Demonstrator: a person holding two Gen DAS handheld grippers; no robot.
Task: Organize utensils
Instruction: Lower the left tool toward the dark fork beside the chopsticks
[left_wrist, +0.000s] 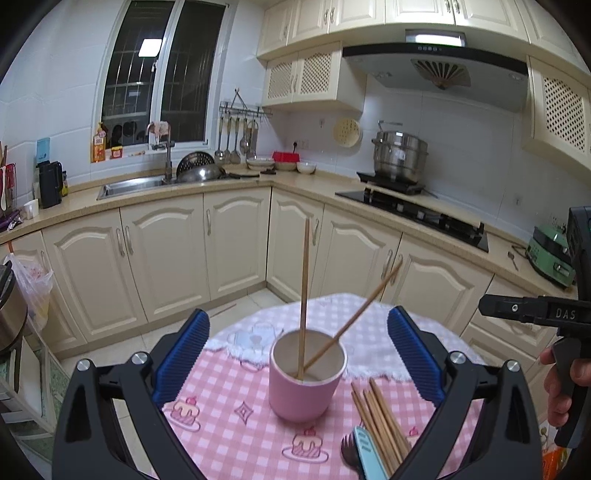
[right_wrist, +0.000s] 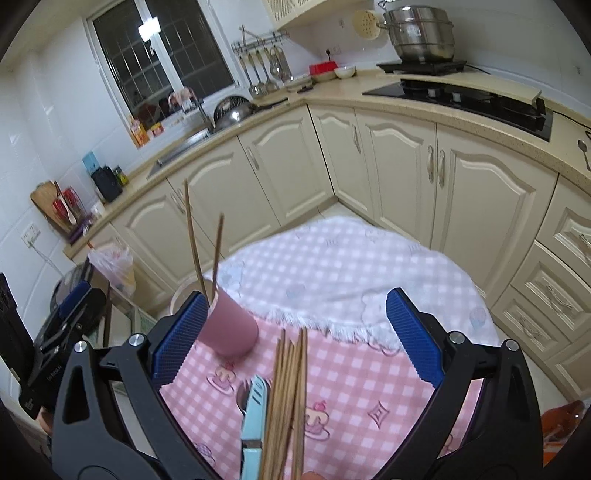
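Chopsticks (left_wrist: 380, 424) bundled loose on the pink checked tablecloth (left_wrist: 229, 417), just right of the pink cup (left_wrist: 306, 373). Two more chopsticks (left_wrist: 303, 295) standing inside the cup, one near upright, one leaning right. Light-blue-handled utensil (left_wrist: 365, 454) touching the bundle on the cup side, with a dark fork head (left_wrist: 349, 448) beside it, partly hidden and hard to make out.

Left gripper (left_wrist: 297, 354) spread wide, blue pads (left_wrist: 183, 354) flanking the cup, clear of both walls. Right gripper (right_wrist: 295, 336) likewise spread, nothing between the pads, bundle lying below its centre; cup just beside its left pad (right_wrist: 181, 339), possibly touching, though distortion blurs that.

Open cloth beyond the cup up to the white fringed far edge (left_wrist: 354, 306); free room right of the bundle. Near ends of the bundle cut off by the frame. Hand (left_wrist: 565, 387) on the right gripper's handle seen only at the picture edge.
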